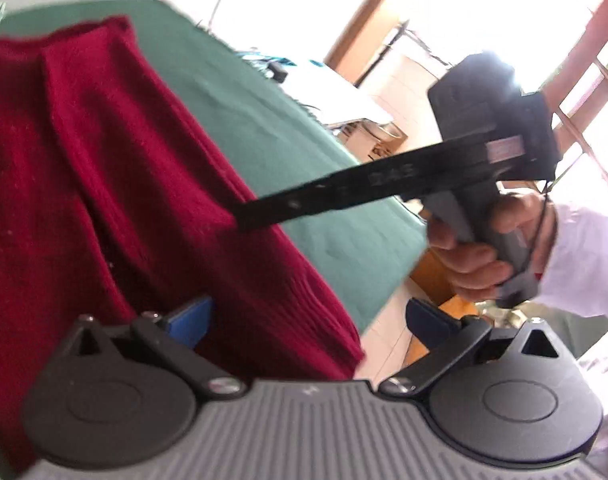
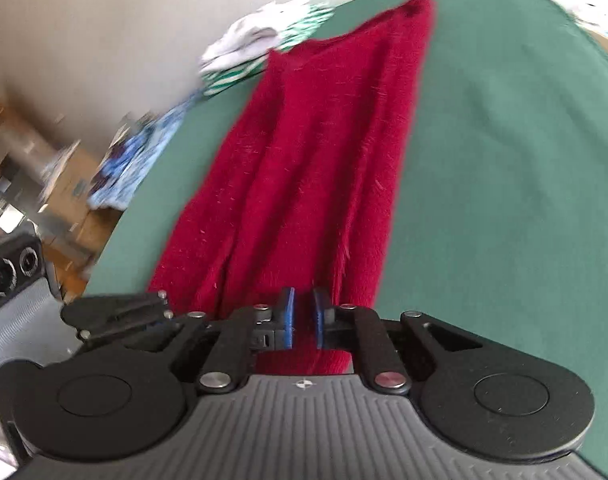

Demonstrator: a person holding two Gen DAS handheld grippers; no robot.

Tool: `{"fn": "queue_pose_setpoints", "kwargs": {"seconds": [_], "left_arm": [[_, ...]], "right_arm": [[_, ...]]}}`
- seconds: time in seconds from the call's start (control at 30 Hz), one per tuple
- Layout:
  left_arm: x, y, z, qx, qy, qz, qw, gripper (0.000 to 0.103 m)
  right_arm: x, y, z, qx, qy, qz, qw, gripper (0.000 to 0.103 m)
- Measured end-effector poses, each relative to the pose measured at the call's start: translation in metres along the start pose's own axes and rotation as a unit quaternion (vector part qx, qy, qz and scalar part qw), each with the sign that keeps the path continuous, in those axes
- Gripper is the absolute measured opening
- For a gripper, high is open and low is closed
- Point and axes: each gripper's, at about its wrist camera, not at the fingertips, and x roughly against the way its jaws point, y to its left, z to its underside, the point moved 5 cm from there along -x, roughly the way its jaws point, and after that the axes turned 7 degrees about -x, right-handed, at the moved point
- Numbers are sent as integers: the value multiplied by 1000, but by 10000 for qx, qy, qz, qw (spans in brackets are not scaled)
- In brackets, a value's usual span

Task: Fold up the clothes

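Observation:
A dark red knitted sweater (image 2: 315, 152) lies lengthwise as a long folded strip on the green-covered table (image 2: 503, 160). My right gripper (image 2: 304, 320) is at its near end, blue pads almost together with a fold of red knit bunched between them. In the left wrist view the right gripper (image 1: 240, 216) comes in from the right in a person's hand (image 1: 475, 256), its tip pinching the sweater's (image 1: 104, 180) right edge. My left gripper (image 1: 309, 316) hangs over the ribbed hem, blue pads far apart and nothing pinched.
A white and green striped pile (image 2: 264, 48) and a blue patterned garment (image 2: 136, 160) sit at the table's left edge. Cardboard boxes (image 2: 64, 184) stand on the floor beyond. In the left wrist view, the table's right edge (image 1: 383, 280) drops to the floor beside a bright window (image 1: 503, 20).

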Motion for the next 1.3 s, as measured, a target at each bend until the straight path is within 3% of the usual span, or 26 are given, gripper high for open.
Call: {"fn": "queue_pose_setpoints", "kwargs": {"seconds": [0.07, 0.1, 0.13, 0.27, 0.33, 0.4, 0.47, 0.6, 0.77, 0.87, 0.93, 1.07, 1.2, 1.3], "left_arm": [[23, -3, 4, -237, -124, 62, 9996, 102], [35, -4, 7, -349, -177, 59, 9992, 102], [46, -5, 11, -448, -227, 44, 9987, 102], [68, 19, 29, -227, -136, -241, 9994, 102], [70, 34, 37, 29, -20, -347, 9994, 102], [69, 33, 38, 312, -155, -180, 9992, 102], [65, 19, 38, 376, -257, 0, 9990, 102], [41, 3, 53, 292, -39, 17, 9996, 102], [37, -2, 46, 419, 151, -210, 9988, 102], [51, -10, 34, 307, -204, -514, 9980, 102], [48, -8, 34, 410, -194, -684, 9966, 102], [33, -3, 48, 436, 108, -1039, 9936, 102], [30, -18, 58, -1, 120, -1342, 9909, 102], [27, -21, 57, 139, 72, -1250, 9920, 102]], "right_arm": [[10, 11, 16, -132, -109, -116, 9998, 21], [9, 18, 26, 124, -159, 88, 9998, 31], [8, 24, 37, 379, -208, 291, 9986, 35], [7, 44, 67, 1133, -304, 1058, 9874, 35], [14, 48, 69, 1036, -388, 1017, 9886, 35], [13, 55, 69, 1000, -576, 810, 9900, 35], [8, 58, 69, 1121, -653, 862, 9878, 35], [-1, 48, 71, 1229, -450, 1068, 9856, 34], [12, 41, 65, 1231, 63, 791, 9892, 35], [23, 50, 57, 1170, -203, 384, 9922, 35], [20, 55, 54, 1181, -308, 180, 9924, 35], [0, 50, 62, 1219, -134, 149, 9923, 33], [7, 43, 70, 1189, 17, -14, 9929, 33], [9, 34, 72, 910, 166, -291, 9953, 34]]}}
